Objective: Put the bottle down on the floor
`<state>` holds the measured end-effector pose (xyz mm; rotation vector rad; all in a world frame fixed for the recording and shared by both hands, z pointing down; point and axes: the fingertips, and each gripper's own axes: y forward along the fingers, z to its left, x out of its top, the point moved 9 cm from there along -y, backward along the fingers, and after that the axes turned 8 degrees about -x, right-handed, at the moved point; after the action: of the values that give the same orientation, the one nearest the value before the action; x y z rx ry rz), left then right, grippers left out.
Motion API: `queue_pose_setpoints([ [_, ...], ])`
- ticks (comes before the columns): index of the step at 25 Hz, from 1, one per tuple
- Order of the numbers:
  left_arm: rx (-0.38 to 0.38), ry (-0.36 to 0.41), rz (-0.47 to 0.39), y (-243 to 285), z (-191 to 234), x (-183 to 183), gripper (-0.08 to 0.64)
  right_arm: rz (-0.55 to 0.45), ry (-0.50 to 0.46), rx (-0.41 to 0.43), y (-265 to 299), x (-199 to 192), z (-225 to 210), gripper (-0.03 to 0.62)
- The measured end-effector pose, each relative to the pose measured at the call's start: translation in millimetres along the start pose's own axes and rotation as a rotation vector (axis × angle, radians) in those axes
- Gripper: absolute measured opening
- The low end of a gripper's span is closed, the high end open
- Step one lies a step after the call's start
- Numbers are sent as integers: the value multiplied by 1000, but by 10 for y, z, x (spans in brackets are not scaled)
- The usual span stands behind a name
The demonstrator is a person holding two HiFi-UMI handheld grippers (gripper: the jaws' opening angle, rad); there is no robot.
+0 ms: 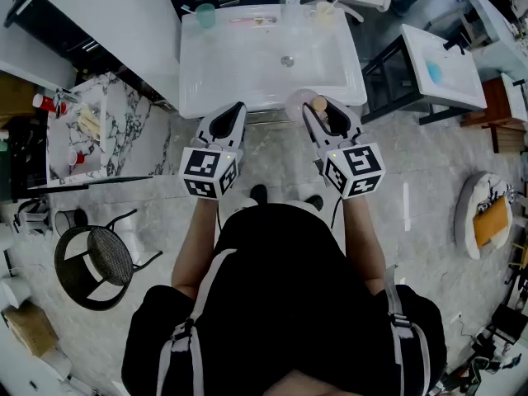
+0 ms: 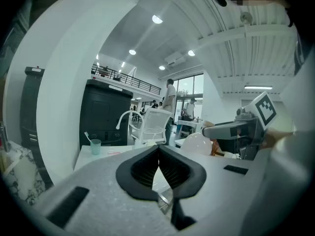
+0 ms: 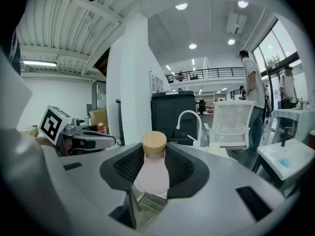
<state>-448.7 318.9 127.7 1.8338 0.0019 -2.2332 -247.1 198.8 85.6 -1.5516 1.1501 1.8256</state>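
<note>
Right gripper view: ribbed tongs (image 3: 154, 165) clamp pink, wood-capped bottle (image 3: 152, 175).

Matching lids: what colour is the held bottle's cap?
Light wood tan cap, clearest in the right gripper view.

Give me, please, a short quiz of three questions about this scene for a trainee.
1. True or false: the left gripper has its jaws together, with nothing between them.
2. What is the right gripper shut on? A) a sponge B) a pink bottle with a wooden cap C) a plate
3. Does the bottle stand on the floor already?
Key: 1 true; 2 B; 3 no, it is held up before the sink.
</note>
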Motion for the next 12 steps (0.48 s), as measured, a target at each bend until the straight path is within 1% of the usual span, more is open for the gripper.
queue_pose_setpoints([
  [4,-5,2,-1,-39,28,7,19,-3,-1,6,2,10,90,138],
  [12,-25,3,3,11,37,24,18,-17,0,5,15,54,110,138],
])
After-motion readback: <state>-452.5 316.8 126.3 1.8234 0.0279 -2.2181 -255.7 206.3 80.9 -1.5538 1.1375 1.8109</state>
